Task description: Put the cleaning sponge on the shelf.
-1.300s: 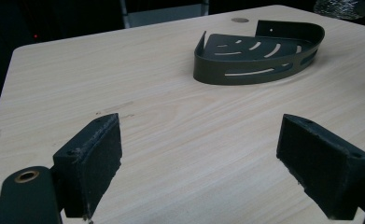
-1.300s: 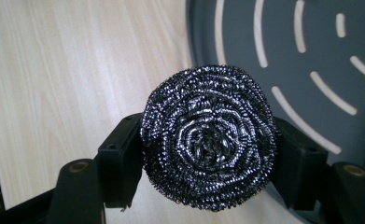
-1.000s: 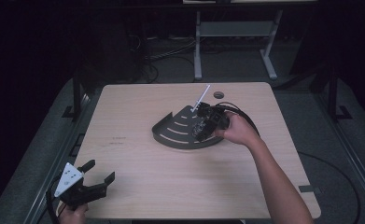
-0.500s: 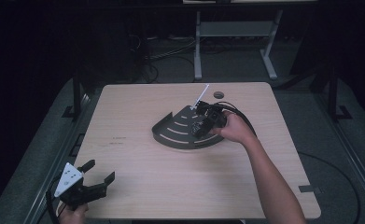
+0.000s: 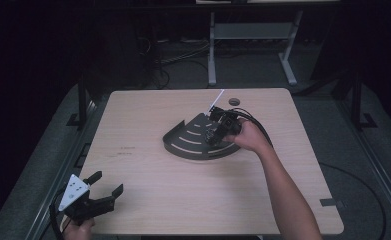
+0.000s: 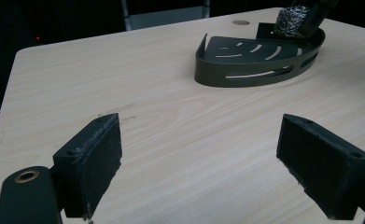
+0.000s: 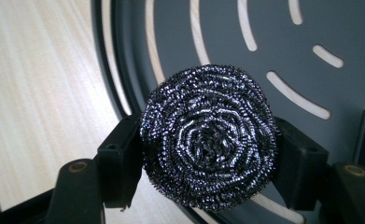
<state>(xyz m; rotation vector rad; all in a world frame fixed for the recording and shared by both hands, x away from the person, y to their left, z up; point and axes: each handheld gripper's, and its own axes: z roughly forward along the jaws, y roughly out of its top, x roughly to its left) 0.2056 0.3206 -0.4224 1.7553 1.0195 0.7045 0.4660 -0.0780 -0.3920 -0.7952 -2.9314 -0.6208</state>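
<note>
The right gripper (image 5: 217, 131) has its jaws squeezed on a round steel scrubber (image 7: 209, 136) and holds it just over the dark corner tray (image 5: 193, 142), which sits near the middle of the table (image 5: 148, 200), a bit toward 1 o'clock. I think the job in hand is putting the scrubber in the tray, so next it needs to go down and the jaws let go. The left gripper (image 5: 100, 192) waits at 7 o'clock, jaws wide with nothing in them.

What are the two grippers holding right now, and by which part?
The right gripper clamps a round steel wool scourer by its opposite sides, above the dark slotted corner tray. The left gripper is open, holding nothing.
</note>
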